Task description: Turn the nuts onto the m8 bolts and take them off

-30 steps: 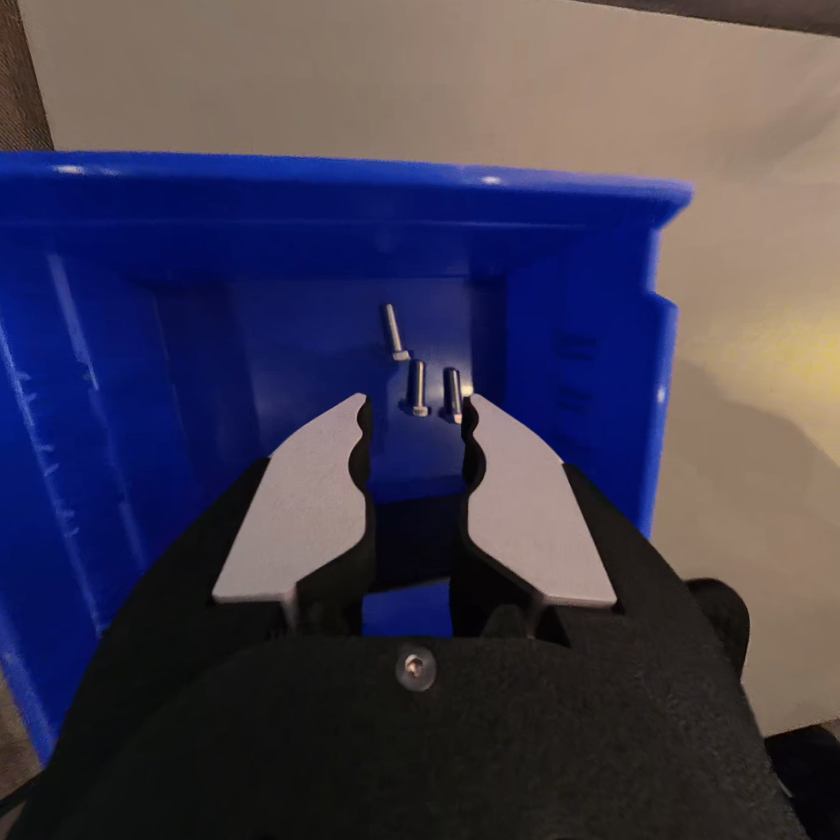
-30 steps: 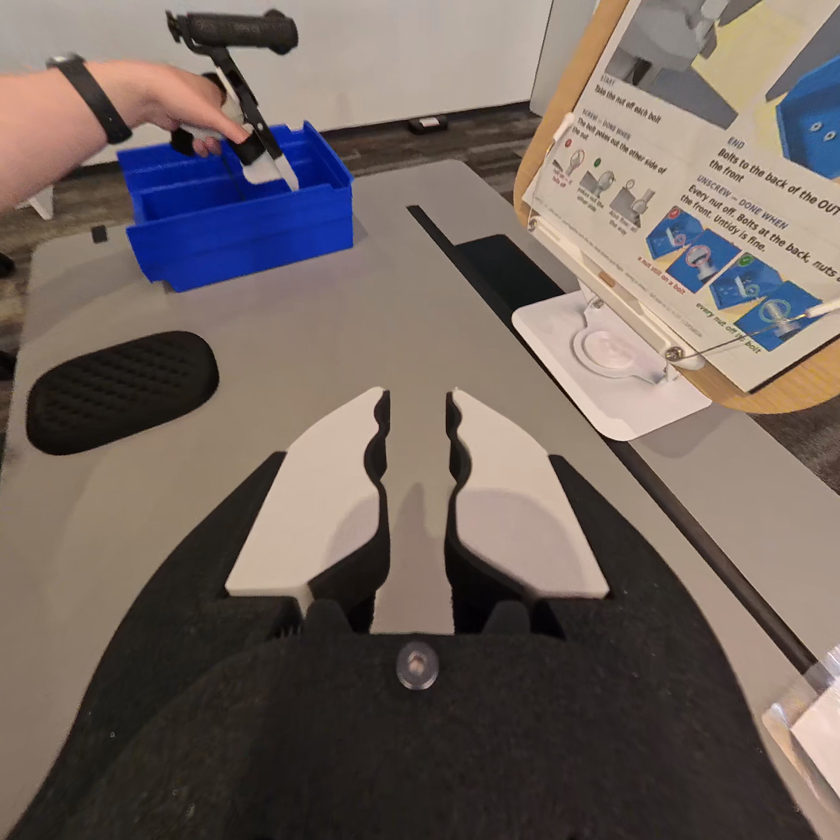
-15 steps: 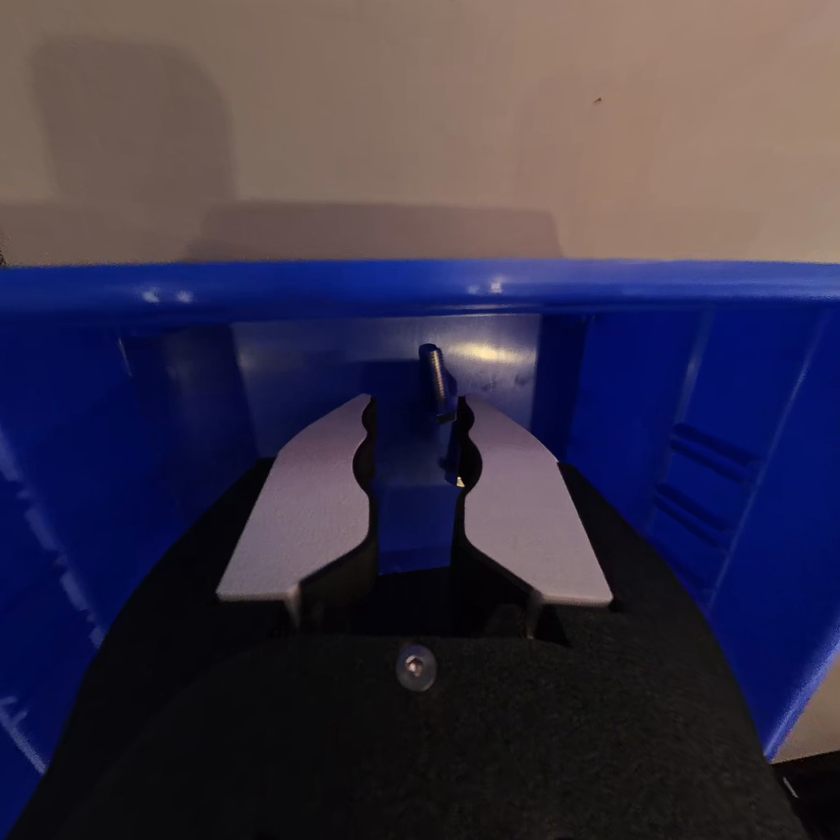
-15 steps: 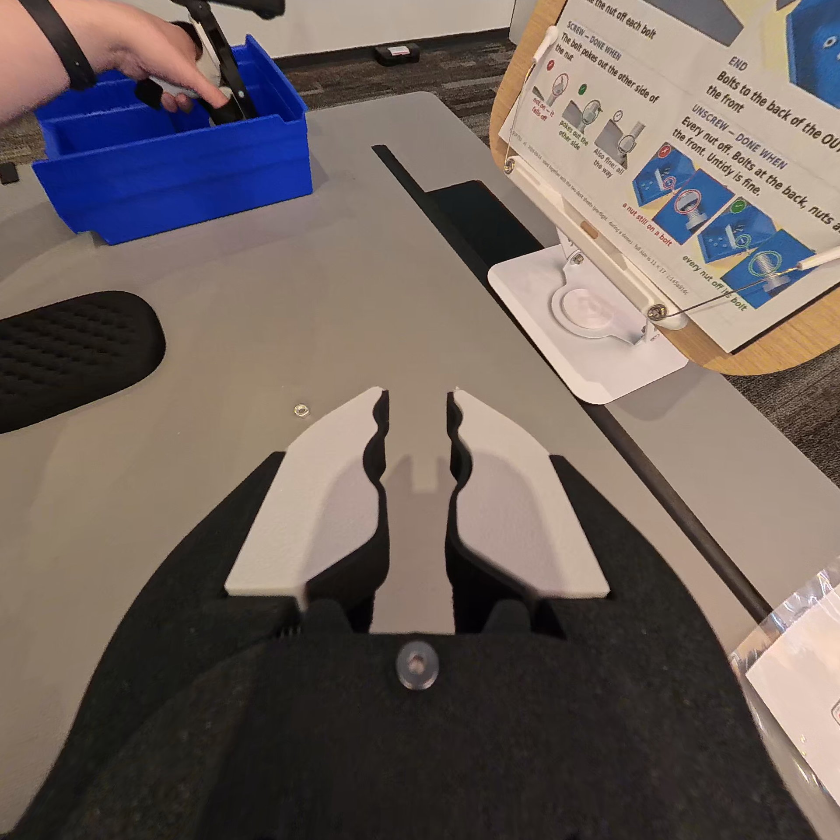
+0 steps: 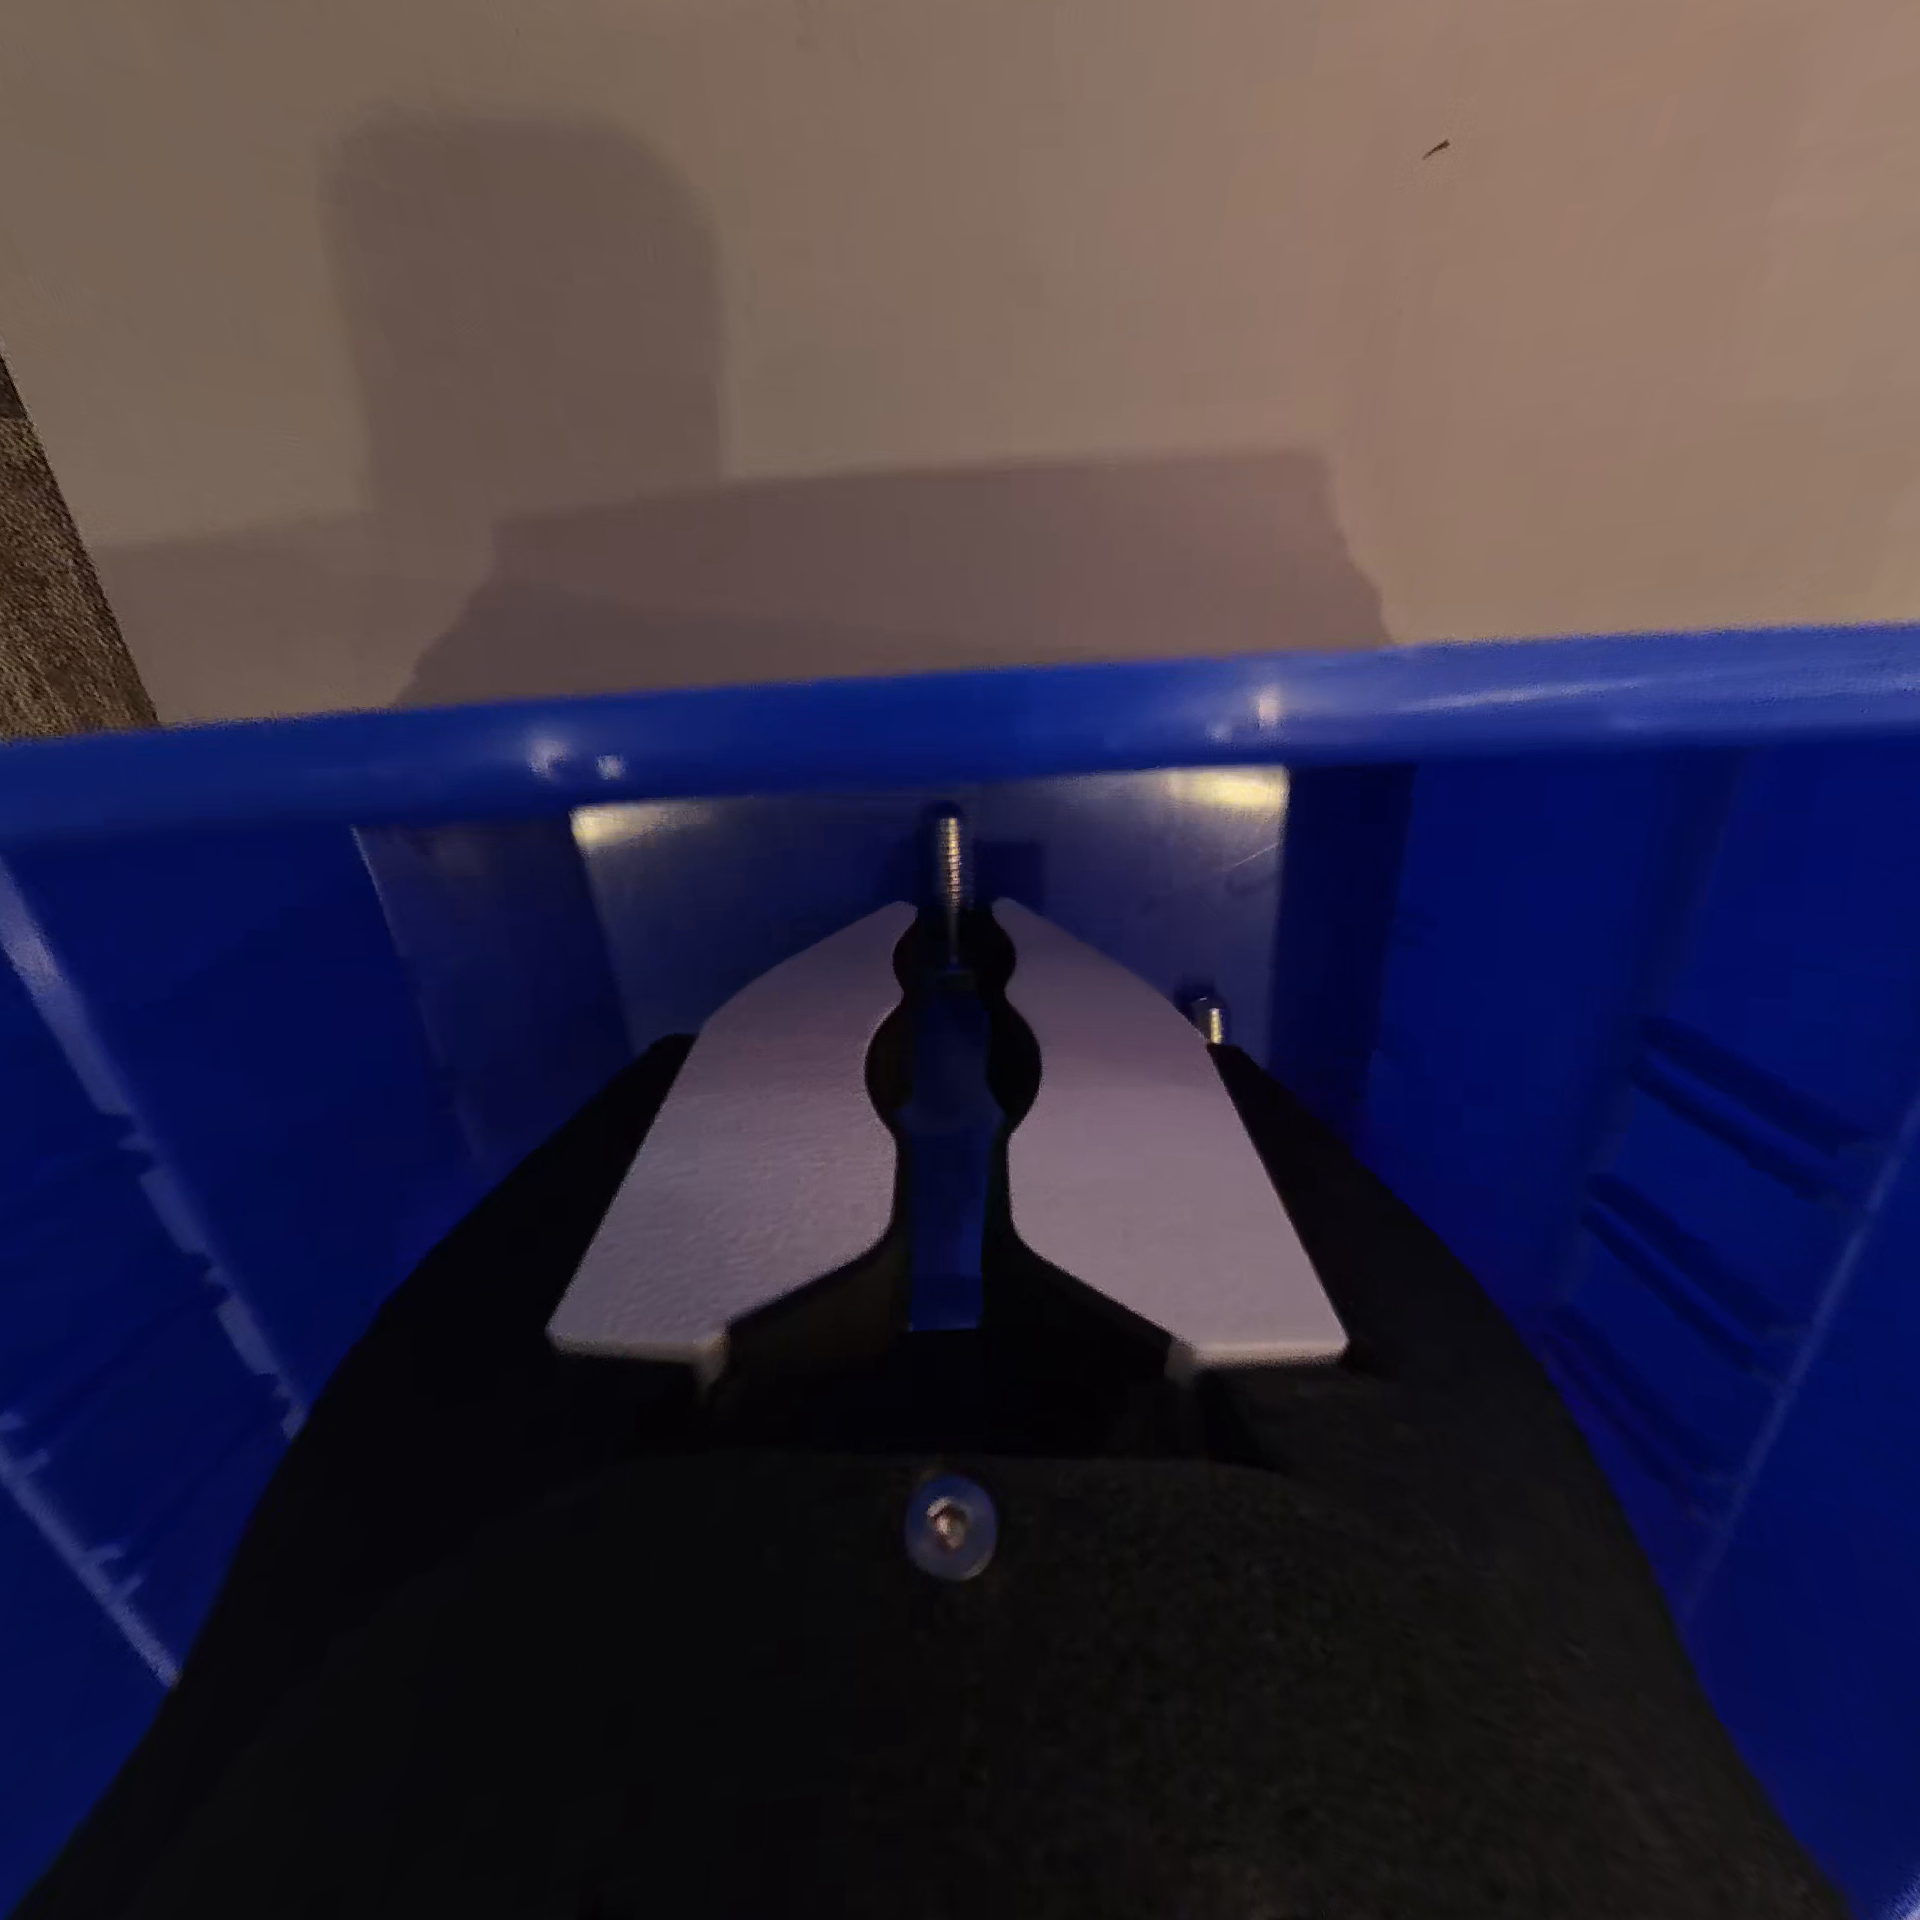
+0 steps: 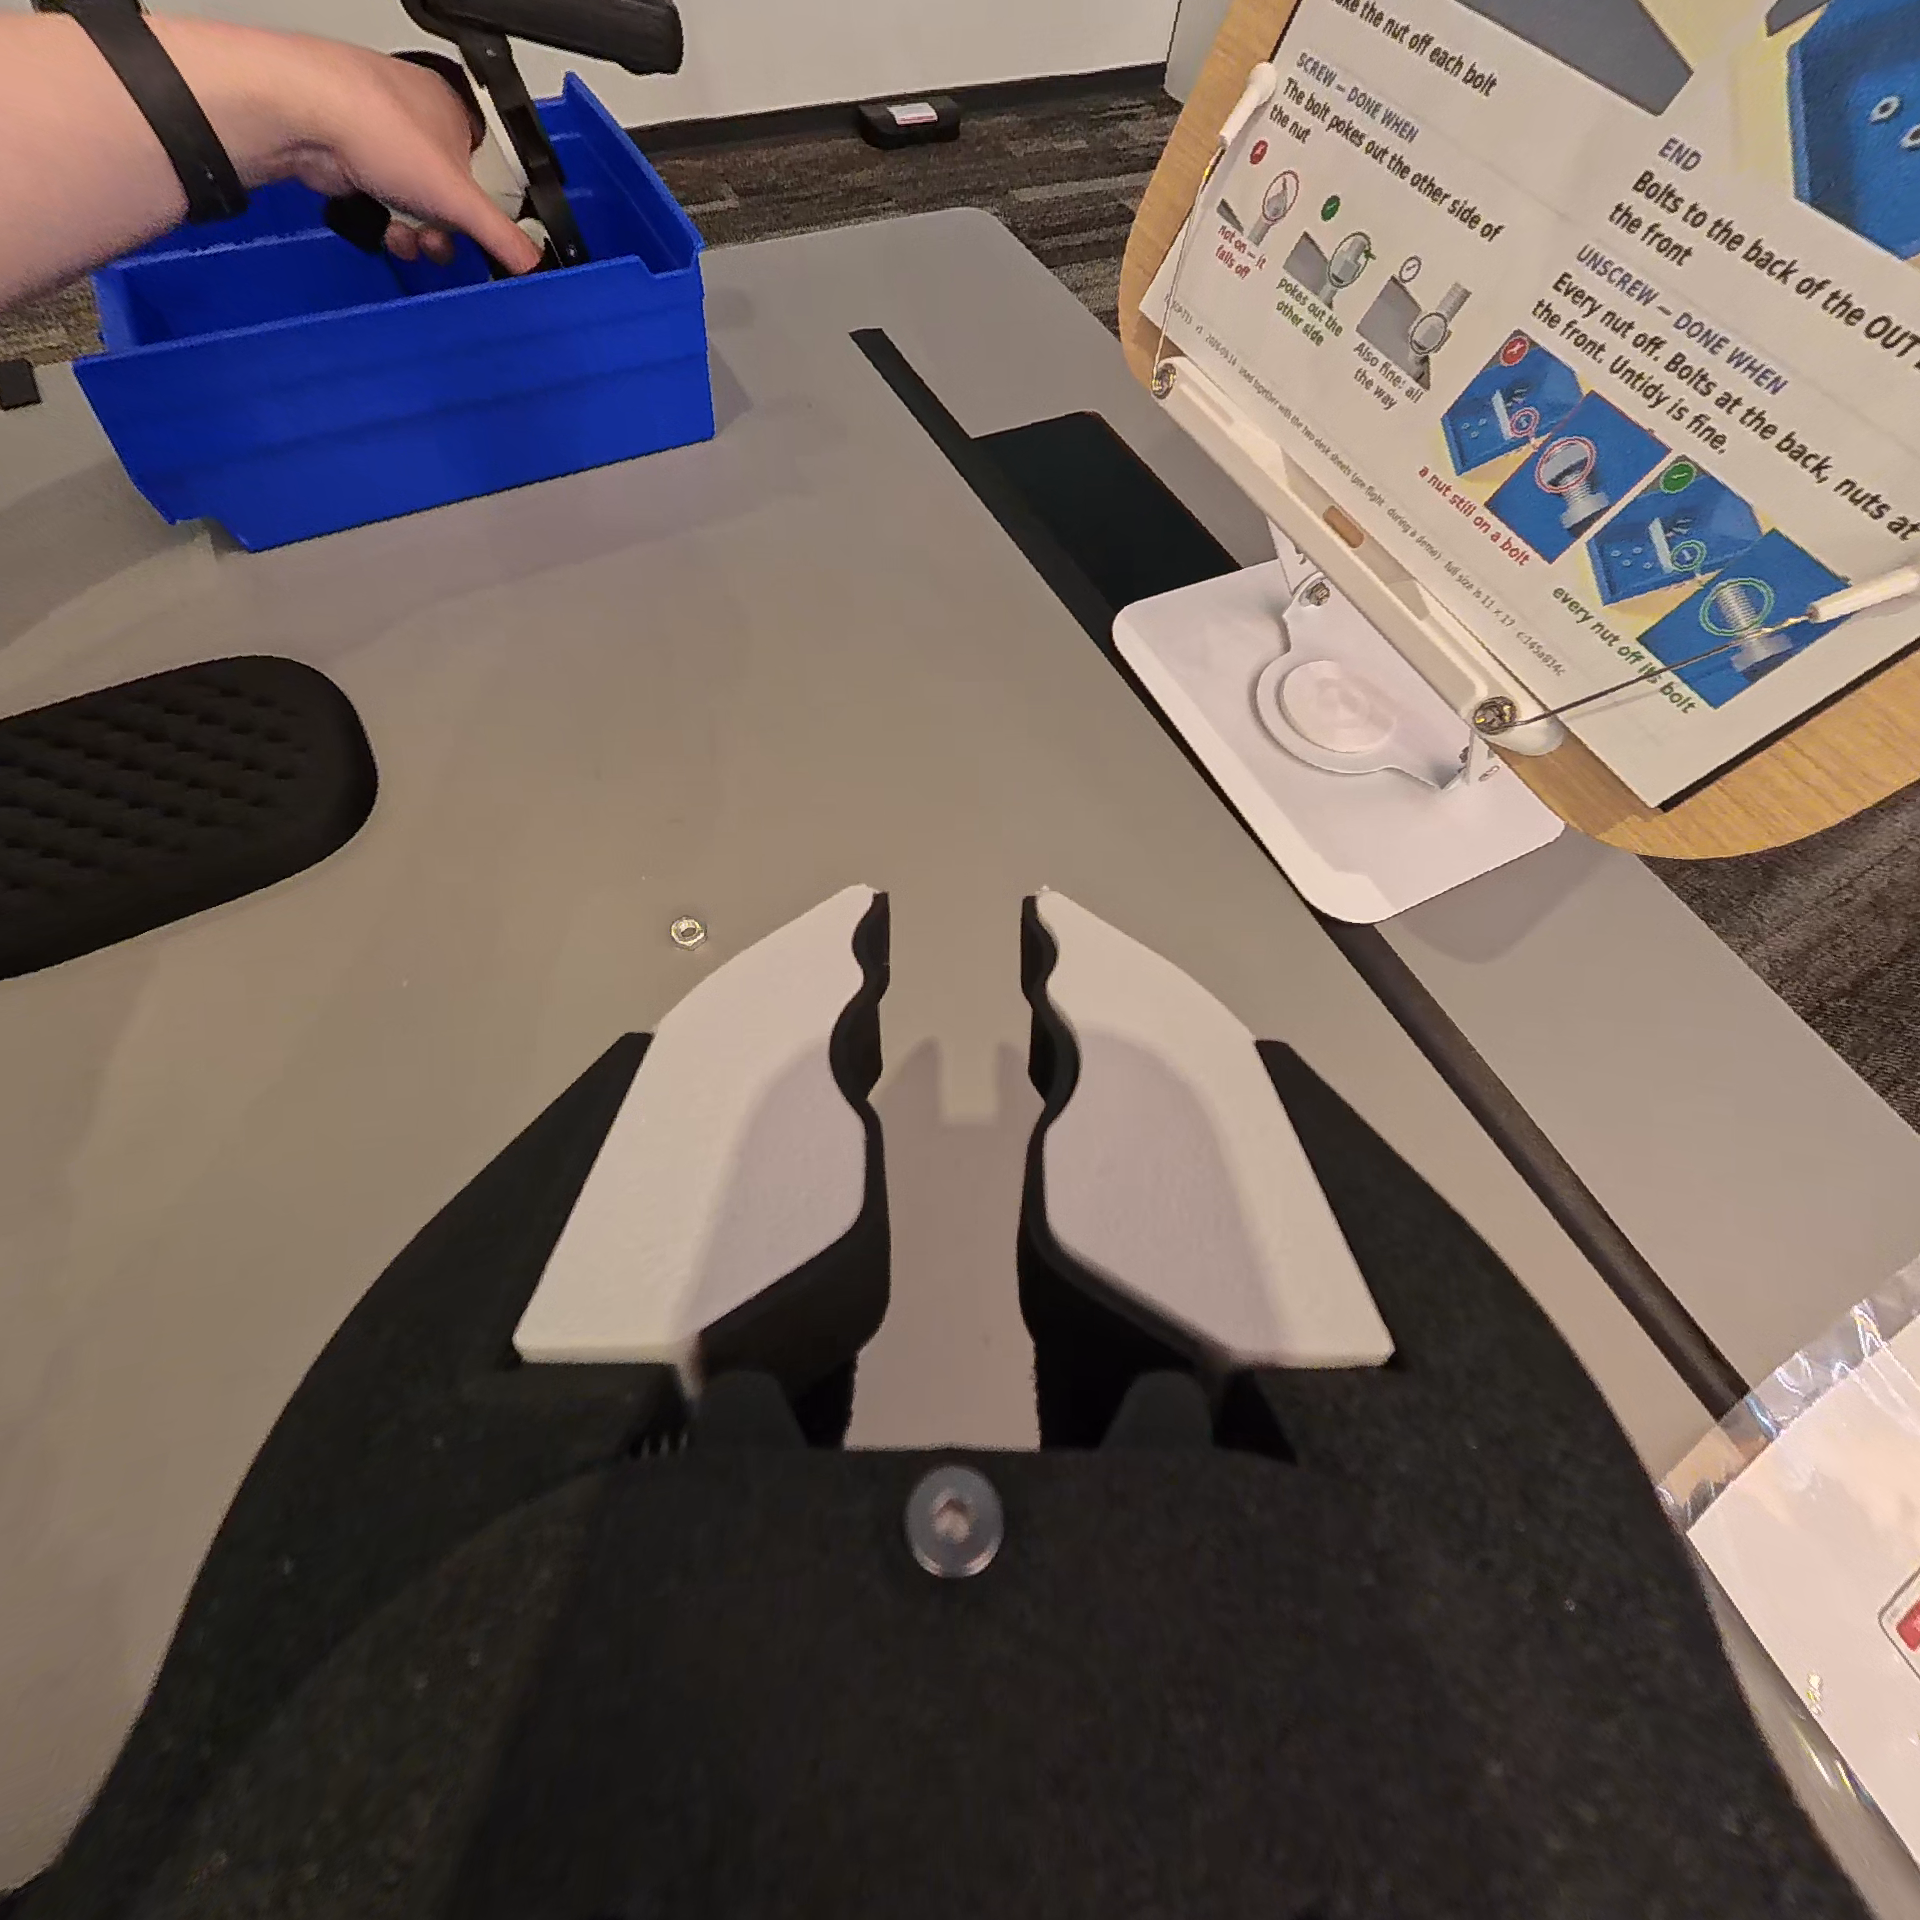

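My left gripper (image 5: 951, 920) is down inside the blue bin (image 5: 935, 717), its jaws closed around a silver bolt (image 5: 948, 862) whose threaded end sticks out past the fingertips. A second bolt (image 5: 1205, 1016) shows just beyond the right finger. In the right wrist view, a hand holds that left gripper (image 6: 540, 234) inside the bin (image 6: 416, 416) at the far left. My right gripper (image 6: 956, 904) is open and empty, low over the grey table. A small silver nut (image 6: 688, 930) lies on the table just left of its left fingertip.
A black textured pad (image 6: 156, 790) lies on the table at the left. An instruction board on a white stand (image 6: 1340, 748) stands at the right. A clear plastic bag (image 6: 1818, 1507) lies at the near right edge. A black slot (image 6: 1039, 457) runs along the table. There is about 55 cm between the tips of the two grippers.
My left gripper has pushed deeper into the bin and its jaws have closed around a bolt. My right gripper has dropped lower and shifted, bringing the nut into view.
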`<state>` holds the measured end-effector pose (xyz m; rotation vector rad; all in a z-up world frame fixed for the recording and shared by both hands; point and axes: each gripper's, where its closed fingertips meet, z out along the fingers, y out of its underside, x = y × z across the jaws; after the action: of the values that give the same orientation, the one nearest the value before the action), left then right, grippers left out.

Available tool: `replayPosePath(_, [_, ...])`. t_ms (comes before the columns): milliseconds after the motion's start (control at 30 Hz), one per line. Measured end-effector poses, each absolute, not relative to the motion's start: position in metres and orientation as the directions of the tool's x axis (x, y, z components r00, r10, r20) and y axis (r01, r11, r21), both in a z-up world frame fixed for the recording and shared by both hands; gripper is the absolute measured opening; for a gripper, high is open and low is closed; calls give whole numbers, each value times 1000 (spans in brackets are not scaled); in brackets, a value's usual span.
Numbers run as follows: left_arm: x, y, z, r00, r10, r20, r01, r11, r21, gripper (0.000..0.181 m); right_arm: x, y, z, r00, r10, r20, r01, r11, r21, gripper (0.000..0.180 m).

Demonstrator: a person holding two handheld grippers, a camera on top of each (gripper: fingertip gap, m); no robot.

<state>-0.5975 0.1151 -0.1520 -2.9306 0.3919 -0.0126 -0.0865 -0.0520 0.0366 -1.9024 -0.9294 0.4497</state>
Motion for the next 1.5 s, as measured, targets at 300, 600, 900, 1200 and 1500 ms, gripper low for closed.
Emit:
replayPosePath(300, [-601, 121, -104, 967, -246, 64, -206, -905, -373, 9, -87, -54, 40, 634, 771, 62, 400, -258, -880, 23])
replayPosePath(600, [-448, 52, 71, 616, -770, 163, -290, -414, -863, 8, -125, -60, 62, 546, 836, 53, 332, -158, -930, 23])
replayPosePath(900, [-256, -86, 125, 150, -989, -14, -142, -8, -990, 7, -195, -117, 150, 324, 943, 78, -54, 100, -994, 24])
replayPosePath(1200, [-183, -124, 160, -75, -997, 25, 62, -29, -998, 7, -169, -130, 184, 376, 926, -4, -201, 78, -977, 24])
replayPosePath(1500, [-183, -123, 146, -139, -986, 88, 94, -102, -990, 7, -179, -120, 165, 391, 920, -5, -115, 43, -992, 23])
